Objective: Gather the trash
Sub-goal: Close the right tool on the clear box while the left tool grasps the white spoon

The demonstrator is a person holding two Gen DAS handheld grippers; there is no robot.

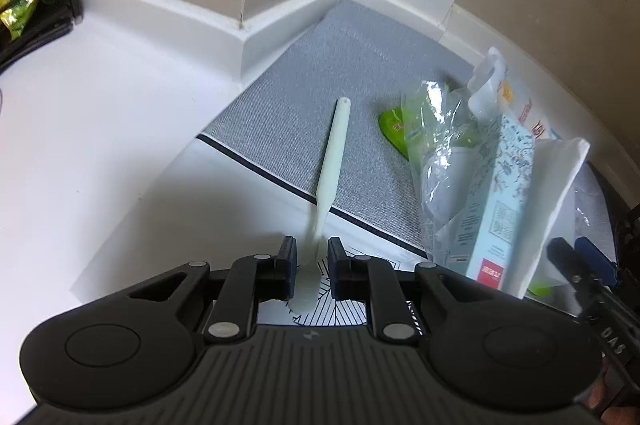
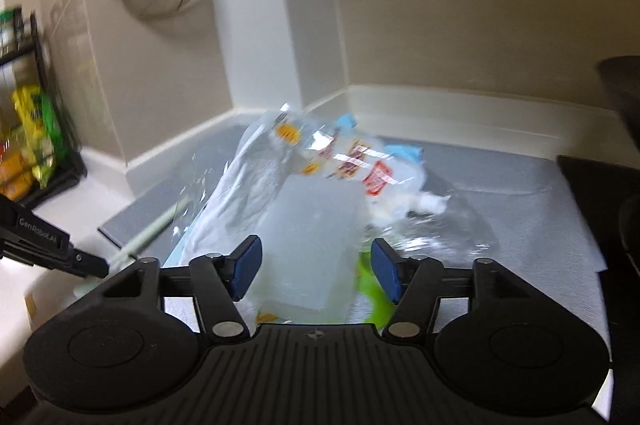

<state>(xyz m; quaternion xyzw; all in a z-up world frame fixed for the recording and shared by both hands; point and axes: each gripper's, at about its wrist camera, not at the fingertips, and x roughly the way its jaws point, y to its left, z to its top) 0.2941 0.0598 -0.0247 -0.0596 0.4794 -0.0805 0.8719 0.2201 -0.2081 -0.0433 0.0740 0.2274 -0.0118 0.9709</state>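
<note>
Left gripper [image 1: 312, 261] closed on pale plastic spoon [image 1: 330, 161]; right gripper [image 2: 316, 269] open astride trash bag [image 2: 304, 225]: close squarely, avoid tearing film.

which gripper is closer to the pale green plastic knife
Left. The left gripper has the knife between its fingers; the right gripper sits off to its right, facing the bag pile.

Both grippers: black ribbed body, round side discs, silver pivot screws; left gripper [image 1: 312, 259] & right gripper [image 2: 316, 271] w/ blue-padded jaws.
</note>
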